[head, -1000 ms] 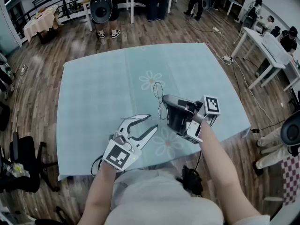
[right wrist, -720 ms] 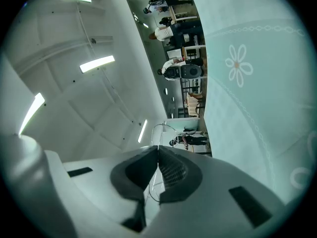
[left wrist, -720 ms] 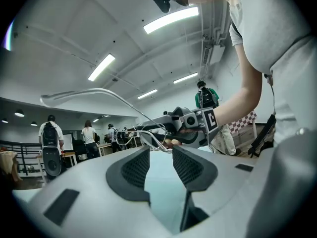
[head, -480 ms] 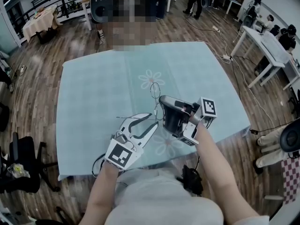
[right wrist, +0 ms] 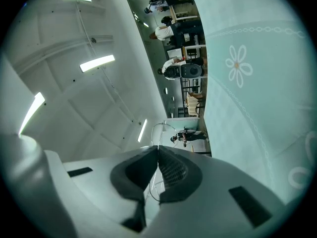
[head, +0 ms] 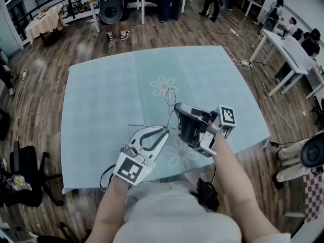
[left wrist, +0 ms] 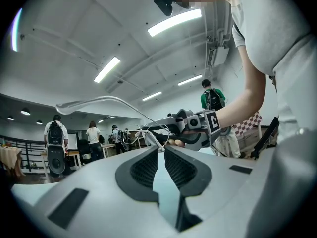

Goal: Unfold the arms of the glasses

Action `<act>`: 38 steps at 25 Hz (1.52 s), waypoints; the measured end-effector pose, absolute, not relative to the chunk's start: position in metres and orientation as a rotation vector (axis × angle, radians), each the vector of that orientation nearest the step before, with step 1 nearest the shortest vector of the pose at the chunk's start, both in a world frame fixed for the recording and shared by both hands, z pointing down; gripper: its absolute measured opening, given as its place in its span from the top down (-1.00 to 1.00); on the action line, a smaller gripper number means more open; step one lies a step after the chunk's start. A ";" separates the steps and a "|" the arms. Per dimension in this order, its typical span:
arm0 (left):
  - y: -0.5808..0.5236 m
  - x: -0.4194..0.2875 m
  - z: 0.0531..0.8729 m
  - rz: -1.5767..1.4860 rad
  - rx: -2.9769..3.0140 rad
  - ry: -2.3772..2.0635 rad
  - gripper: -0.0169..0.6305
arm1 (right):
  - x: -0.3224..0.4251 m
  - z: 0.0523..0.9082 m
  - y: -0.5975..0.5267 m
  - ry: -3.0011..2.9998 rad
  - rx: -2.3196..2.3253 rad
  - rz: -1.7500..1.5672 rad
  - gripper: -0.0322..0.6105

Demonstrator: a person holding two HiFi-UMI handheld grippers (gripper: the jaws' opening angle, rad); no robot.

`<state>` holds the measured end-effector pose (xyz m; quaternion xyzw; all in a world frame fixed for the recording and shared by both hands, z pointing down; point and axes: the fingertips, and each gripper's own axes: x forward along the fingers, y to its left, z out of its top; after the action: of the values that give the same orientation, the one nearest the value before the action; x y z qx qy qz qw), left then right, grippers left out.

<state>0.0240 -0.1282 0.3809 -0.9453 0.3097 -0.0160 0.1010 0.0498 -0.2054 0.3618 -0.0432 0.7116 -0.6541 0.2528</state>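
I logged left gripper [left wrist: 159, 150] jaws just closed on the flimsy wire glasses' [head: 170, 92] arm [left wrist: 106, 98] by its hinge, while right gripper [right wrist: 158, 148] jaws, at 2 o'clock, clamped them too.

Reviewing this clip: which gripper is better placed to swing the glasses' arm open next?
Left, likely. The left gripper has just been closing, with the temple arm between its tips; the right gripper clamps the glasses frame as anchor.

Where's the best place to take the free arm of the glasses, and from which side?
Probably near its hinge, from the person's left: the arm is a thin wire jutting that way, free of the right hand-held gripper clamping the frame.
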 end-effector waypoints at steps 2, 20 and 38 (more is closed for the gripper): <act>-0.129 0.022 0.382 -0.050 -2.791 0.919 0.81 | 0.051 0.363 -0.206 1.934 -0.119 -1.777 0.87; -0.134 -0.021 0.370 0.045 -2.813 0.956 0.85 | 0.055 0.365 -0.200 1.894 -0.026 -1.797 0.87; -0.147 -0.044 0.363 0.023 -2.778 0.974 0.87 | 0.059 0.366 -0.193 1.935 0.028 -1.821 0.87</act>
<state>-0.0440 -0.1470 0.3629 -0.9391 0.3292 0.0078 0.0985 0.0587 -0.1926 0.3660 0.0102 0.7069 -0.6653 0.2397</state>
